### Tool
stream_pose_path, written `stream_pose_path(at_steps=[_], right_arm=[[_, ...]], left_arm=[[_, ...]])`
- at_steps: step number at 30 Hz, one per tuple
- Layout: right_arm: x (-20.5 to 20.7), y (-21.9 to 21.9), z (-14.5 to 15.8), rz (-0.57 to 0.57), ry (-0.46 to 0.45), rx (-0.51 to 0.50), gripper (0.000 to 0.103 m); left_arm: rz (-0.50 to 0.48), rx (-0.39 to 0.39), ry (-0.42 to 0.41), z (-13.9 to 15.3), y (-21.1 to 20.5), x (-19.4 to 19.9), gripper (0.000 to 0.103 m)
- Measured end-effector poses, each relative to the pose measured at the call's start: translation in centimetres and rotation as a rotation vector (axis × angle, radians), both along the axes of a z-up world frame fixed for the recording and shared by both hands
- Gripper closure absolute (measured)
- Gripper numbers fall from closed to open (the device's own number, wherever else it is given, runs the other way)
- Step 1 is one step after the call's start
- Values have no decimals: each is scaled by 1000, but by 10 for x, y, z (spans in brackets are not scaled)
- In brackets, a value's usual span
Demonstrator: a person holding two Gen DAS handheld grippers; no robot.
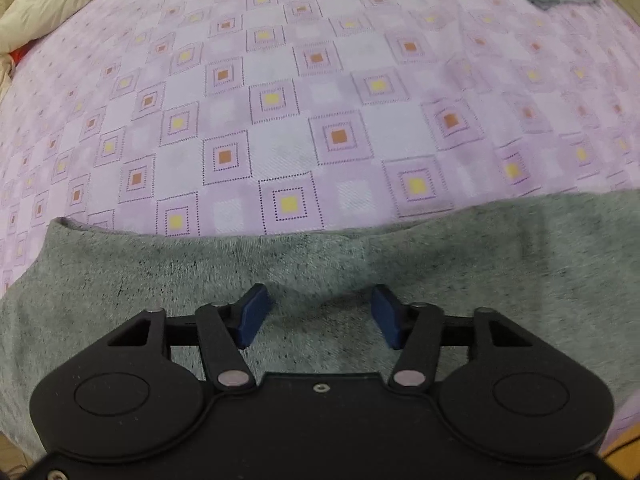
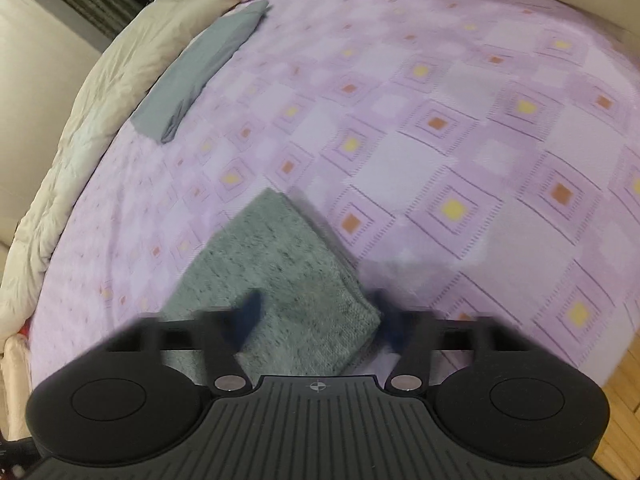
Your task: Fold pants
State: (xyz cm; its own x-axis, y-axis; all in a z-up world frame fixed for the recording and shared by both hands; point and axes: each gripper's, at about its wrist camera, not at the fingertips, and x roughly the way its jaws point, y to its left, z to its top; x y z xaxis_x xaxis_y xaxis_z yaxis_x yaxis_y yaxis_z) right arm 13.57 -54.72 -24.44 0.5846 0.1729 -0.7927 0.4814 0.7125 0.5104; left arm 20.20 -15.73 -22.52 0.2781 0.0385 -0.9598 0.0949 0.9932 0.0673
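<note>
Pants (image 1: 320,264) lie flat on the bed (image 1: 320,80), long axis crosswise under both tools. Left tool (image 1: 320,316) spread, empty, above mid-cloth; right tool (image 2: 316,316) spread, blurred, straddling the folded corner.

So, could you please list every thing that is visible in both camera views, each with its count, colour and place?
pants: one, mottled grey-green, lying on the near part of the bed under both grippers
folded cloth: one, plain grey, far side of the bed beside the duvet
bedsheet: one, lilac with yellow and orange squares, covering the bed
duvet: one, cream, bunched along the bed's far edge
floor: wooden, brown, seen at the lower right corner of the right wrist view
left gripper: one, black with blue pads, jaws apart over the pants
right gripper: one, black with blue pads, blurred, jaws apart over the pants' corner
</note>
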Motion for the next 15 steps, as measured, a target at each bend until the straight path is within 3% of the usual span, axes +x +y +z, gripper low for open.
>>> stream_pose_path(at_steps=[4, 8, 15], right_arm=[[5, 4, 15, 72, -28, -35, 91], [-1, 7, 39, 89, -94, -35, 91], [-4, 10, 60, 102, -137, -44, 91]], left_arm=[[-64, -81, -9, 19, -18, -18, 43], [-142, -124, 34, 11, -45, -32, 43], [-286, -107, 71, -6, -87, -52, 43]])
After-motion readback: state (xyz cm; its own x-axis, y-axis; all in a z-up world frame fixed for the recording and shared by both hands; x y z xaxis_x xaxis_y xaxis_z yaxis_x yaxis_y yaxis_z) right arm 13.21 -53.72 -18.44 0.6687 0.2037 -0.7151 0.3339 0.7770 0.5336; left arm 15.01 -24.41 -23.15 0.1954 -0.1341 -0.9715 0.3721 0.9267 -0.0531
